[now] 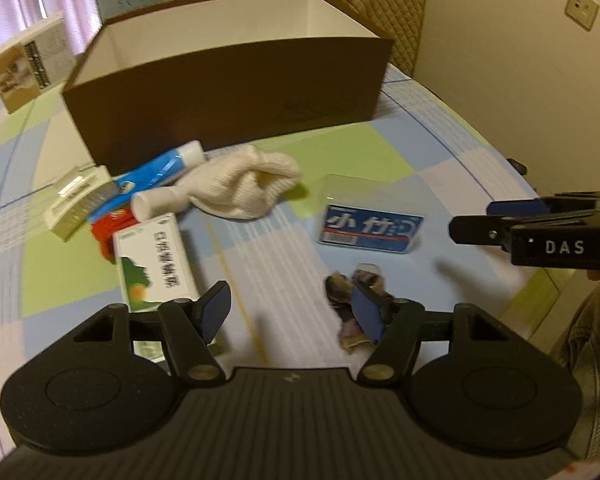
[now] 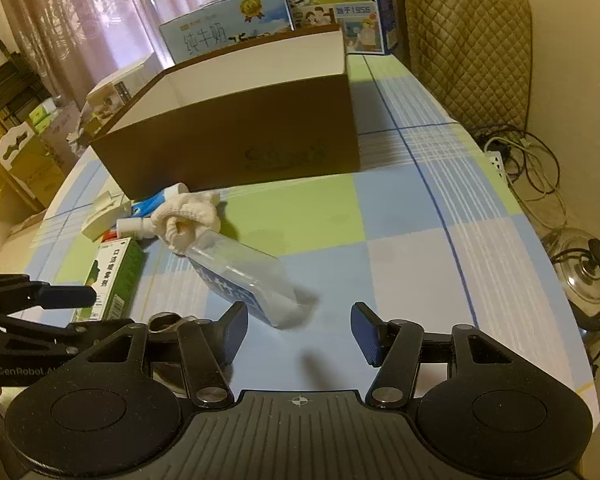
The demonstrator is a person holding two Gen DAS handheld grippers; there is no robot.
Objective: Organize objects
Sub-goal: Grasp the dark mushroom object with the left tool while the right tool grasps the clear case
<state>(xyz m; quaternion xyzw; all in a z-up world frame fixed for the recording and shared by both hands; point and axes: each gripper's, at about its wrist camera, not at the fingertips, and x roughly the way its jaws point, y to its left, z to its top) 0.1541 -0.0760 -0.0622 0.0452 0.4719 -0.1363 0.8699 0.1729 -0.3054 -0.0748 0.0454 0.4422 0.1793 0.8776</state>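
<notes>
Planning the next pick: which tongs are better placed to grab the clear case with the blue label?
Right. The right tongs are open with the clear case lying just ahead, near their left finger. The left tongs, also open, sit farther from it, nearer the green medicine box and dark crumpled item.

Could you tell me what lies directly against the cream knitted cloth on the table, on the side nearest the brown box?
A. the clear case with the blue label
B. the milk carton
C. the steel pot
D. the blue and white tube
D: in the left wrist view the blue and white tube runs along the foot of the brown box, its white cap end meeting the cream knitted cloth, while the clear case lies apart.
</notes>
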